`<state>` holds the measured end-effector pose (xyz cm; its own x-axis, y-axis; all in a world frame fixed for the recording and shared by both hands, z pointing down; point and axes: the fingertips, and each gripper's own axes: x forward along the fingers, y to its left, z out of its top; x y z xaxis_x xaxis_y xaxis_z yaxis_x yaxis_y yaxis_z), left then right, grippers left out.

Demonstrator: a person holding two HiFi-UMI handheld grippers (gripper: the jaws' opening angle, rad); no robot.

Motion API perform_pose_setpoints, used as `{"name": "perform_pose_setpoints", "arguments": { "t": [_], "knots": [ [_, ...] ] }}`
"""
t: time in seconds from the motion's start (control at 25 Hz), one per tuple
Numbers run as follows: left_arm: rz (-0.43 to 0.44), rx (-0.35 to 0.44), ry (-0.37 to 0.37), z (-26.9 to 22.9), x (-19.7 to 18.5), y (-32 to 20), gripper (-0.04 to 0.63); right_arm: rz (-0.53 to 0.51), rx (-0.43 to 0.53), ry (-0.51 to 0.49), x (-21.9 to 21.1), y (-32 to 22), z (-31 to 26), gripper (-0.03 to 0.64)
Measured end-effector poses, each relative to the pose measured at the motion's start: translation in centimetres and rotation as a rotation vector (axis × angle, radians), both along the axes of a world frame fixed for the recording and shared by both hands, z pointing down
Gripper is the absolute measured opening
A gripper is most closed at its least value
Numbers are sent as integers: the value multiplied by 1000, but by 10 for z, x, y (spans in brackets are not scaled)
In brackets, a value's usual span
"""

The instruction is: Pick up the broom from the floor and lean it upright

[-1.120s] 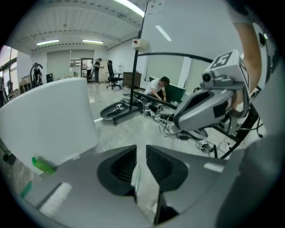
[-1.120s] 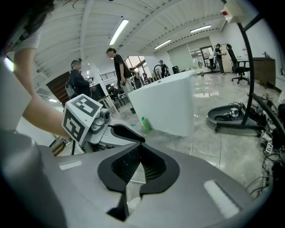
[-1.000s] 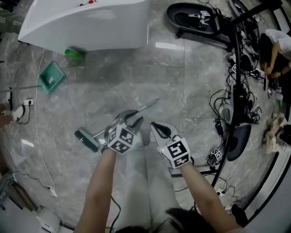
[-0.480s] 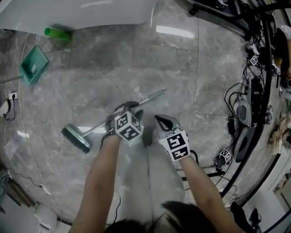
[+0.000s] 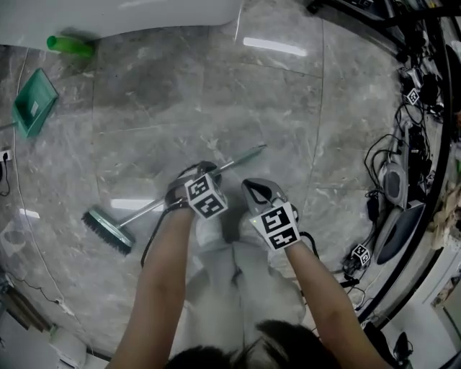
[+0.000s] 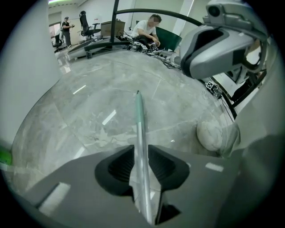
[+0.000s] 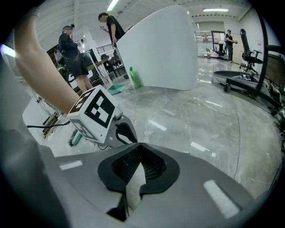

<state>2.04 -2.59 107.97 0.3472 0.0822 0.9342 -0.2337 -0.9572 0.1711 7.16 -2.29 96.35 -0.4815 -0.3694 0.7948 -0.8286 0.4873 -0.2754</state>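
The broom lies flat on the grey marble floor, its green brush head [image 5: 108,230] at the left and its metal handle [image 5: 241,157] running up to the right. My left gripper [image 5: 204,170] is down over the middle of the handle. In the left gripper view the handle [image 6: 138,120] runs straight through the jaws [image 6: 140,153]; they have just been closing and the pads now sit against it on both sides. My right gripper [image 5: 252,189] hangs just right of the handle, shut with nothing in it [image 7: 139,150]. It sees the left gripper's marker cube [image 7: 95,113].
A green dustpan [image 5: 32,104] and a green bottle [image 5: 70,45] lie at the far left, beside a large white body [image 5: 144,14]. Cables and equipment [image 5: 400,180] crowd the right edge. People stand and sit in the background [image 7: 73,53]. My legs are under the grippers.
Both grippers have sunk toward the floor. The left one has come down onto the broom handle, which now sits between its jaws. The broom has not moved on the floor.
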Motion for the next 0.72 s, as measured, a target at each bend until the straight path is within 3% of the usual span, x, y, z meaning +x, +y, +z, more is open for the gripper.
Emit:
{"name": "perform_pose_setpoints", "arguments": {
  "t": [0.32,0.72],
  "knots": [
    [-39,-10,-43,28,4,6,77,42,19,-13,2,-15,18,2],
    [-86,19,-6,7,5,-7,74,9,0,-8,15,5,5,2]
  ]
}}
